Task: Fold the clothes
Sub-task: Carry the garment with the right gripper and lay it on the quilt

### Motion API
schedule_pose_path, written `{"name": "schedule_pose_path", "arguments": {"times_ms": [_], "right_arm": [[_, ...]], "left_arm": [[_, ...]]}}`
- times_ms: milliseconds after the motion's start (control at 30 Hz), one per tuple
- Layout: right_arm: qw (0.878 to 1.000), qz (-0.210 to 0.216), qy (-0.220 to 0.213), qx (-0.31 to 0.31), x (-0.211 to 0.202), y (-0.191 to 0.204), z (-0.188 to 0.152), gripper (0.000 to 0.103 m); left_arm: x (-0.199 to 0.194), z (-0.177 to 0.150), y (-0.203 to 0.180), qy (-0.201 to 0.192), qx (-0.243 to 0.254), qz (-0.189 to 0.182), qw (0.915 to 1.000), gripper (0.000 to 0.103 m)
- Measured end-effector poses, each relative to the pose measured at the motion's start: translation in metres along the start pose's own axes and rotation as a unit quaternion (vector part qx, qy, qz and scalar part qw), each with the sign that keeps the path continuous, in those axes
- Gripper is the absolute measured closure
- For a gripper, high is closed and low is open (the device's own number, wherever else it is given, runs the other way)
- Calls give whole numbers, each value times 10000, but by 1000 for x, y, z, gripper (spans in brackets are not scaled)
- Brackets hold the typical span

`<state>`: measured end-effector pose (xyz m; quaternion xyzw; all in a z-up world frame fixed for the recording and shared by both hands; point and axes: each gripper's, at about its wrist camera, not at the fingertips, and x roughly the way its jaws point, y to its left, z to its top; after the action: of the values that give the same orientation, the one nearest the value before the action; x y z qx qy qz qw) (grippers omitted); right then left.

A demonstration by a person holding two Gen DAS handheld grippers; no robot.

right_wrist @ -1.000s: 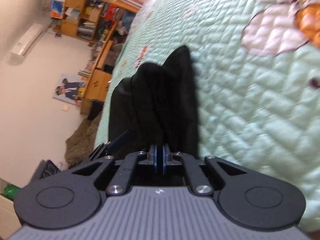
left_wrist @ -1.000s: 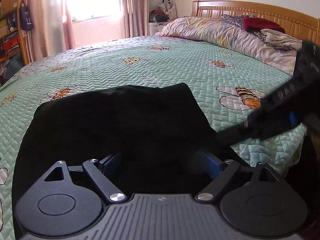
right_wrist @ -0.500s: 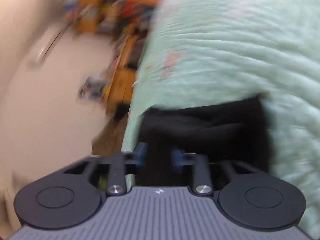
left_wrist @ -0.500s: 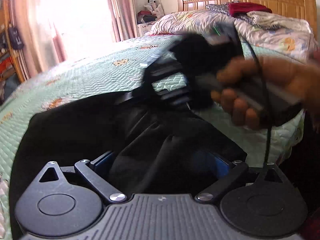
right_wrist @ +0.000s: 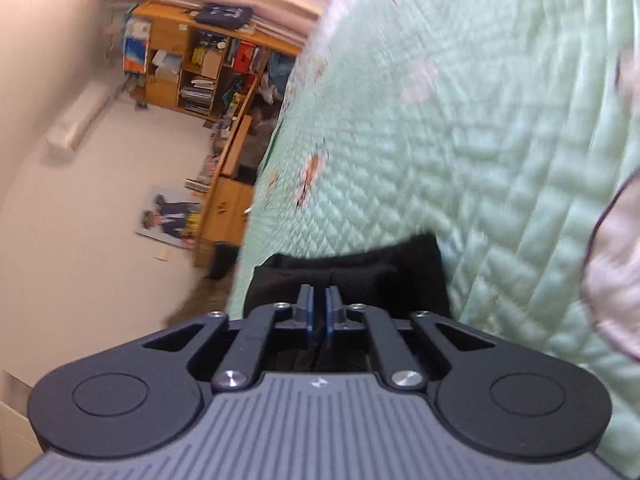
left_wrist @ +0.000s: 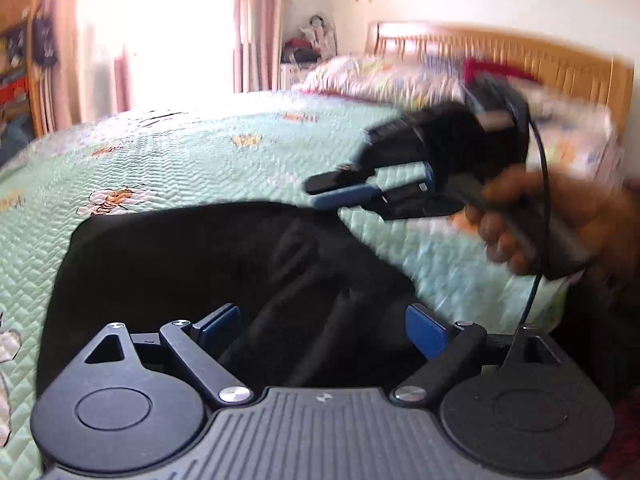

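Note:
A black garment (left_wrist: 180, 272) lies rumpled on the green quilted bedspread (left_wrist: 200, 160), near the bed's front edge. My left gripper (left_wrist: 322, 328) is open low over its near part, and folds of the cloth lie between the blue pads (left_wrist: 220, 324). A hand (left_wrist: 520, 224) holds my right gripper (left_wrist: 324, 190) just above the garment's far right edge. In the right wrist view that gripper (right_wrist: 318, 312) has its pads nearly together with only a thin gap. The black cloth (right_wrist: 416, 276) lies just beyond the tips, and I see none pinched between them.
A wooden headboard (left_wrist: 560, 68) and a heap of bedding (left_wrist: 380, 76) stand at the far right. A bright curtained window (left_wrist: 160, 32) is behind the bed. The right wrist view shows a cluttered bookshelf (right_wrist: 192, 64) past the bed's edge. Bedspread (right_wrist: 480, 160) stretches beyond the garment.
My right gripper carried the garment's right part over to the left, opened, and has now drawn back to the right with its pads closed again. The left gripper stayed open.

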<state>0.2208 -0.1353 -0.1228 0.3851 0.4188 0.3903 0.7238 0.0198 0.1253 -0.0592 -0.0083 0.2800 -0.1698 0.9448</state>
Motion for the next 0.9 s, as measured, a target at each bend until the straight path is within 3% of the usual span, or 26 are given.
{"name": "schedule_pose_path", "arguments": {"times_ms": [33, 133, 233, 300, 367, 400, 433, 500, 567, 667, 733, 900], "right_arm": [[9999, 75, -44, -63, -2, 5, 2, 76], [9988, 484, 85, -62, 4, 16, 4, 72], [9969, 698, 349, 31, 13, 16, -1, 71], [9959, 732, 519, 99, 20, 12, -5, 70], [9945, 765, 690, 168, 27, 8, -10, 69], [9937, 781, 775, 202, 30, 6, -12, 69], [9928, 798, 860, 236, 33, 4, -14, 70], [9907, 831, 1030, 305, 40, 0, -19, 71], [9888, 954, 1011, 536, 37, -11, -22, 84], [9887, 902, 1026, 625, 37, -25, -25, 103], [9866, 1021, 1015, 765, 36, -36, -28, 103], [9860, 1165, 966, 703, 34, -41, -33, 103]], "left_arm": [[-11, 7, 10, -105, -262, -128, 9995, 12], [-24, 39, 51, -369, -1080, -429, 9925, 10], [-17, 75, 97, -398, -1905, -673, 9786, 10], [6, 91, 128, -184, -2613, -1390, 9550, 10], [37, 100, 155, 109, -3214, -2112, 9230, 10], [53, 101, 163, 271, -3348, -2262, 9143, 10], [69, 100, 171, 430, -3469, -2307, 9081, 10], [97, 89, 186, 735, -3673, -2035, 9046, 12], [122, 78, 202, 994, -3874, -1810, 8985, 13], [142, 64, 224, 1033, -4166, -1833, 8844, 15], [150, 57, 234, 1000, -4316, -1885, 8765, 15], [161, 48, 247, 869, -4396, -2005, 8712, 24]]}}
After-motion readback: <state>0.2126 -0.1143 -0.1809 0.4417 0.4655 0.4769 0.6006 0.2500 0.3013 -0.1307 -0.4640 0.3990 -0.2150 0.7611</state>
